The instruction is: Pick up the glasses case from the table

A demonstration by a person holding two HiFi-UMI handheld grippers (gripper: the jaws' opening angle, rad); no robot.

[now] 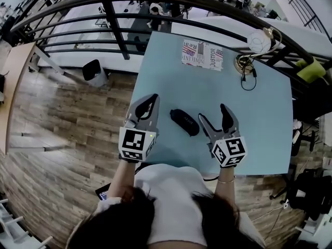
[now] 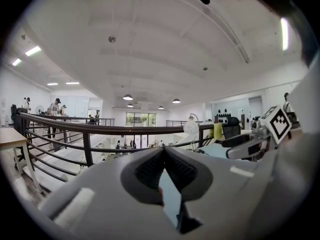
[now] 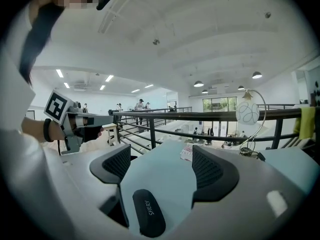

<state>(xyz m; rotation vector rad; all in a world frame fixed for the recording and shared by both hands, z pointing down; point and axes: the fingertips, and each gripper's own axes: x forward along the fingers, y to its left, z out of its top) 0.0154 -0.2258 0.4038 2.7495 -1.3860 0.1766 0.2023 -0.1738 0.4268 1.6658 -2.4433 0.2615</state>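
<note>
Over the near edge of the pale blue table [image 1: 259,118], the person is reaching both forearms out side by side, holding the tools low and almost level. The right gripper [image 1: 212,113] is standing spread wide with nothing pinched, probably readying to straddle its target, its tips angling slightly down toward the tabletop. The left gripper [image 1: 149,104] is showing its jaws pressed together and empty, seemingly just waiting alongside. Between the two, the dark glasses case [image 1: 184,122] is lying flat and slantwise on the table, just beside the right gripper's inner jaw, untouched and easy to reach.
</note>
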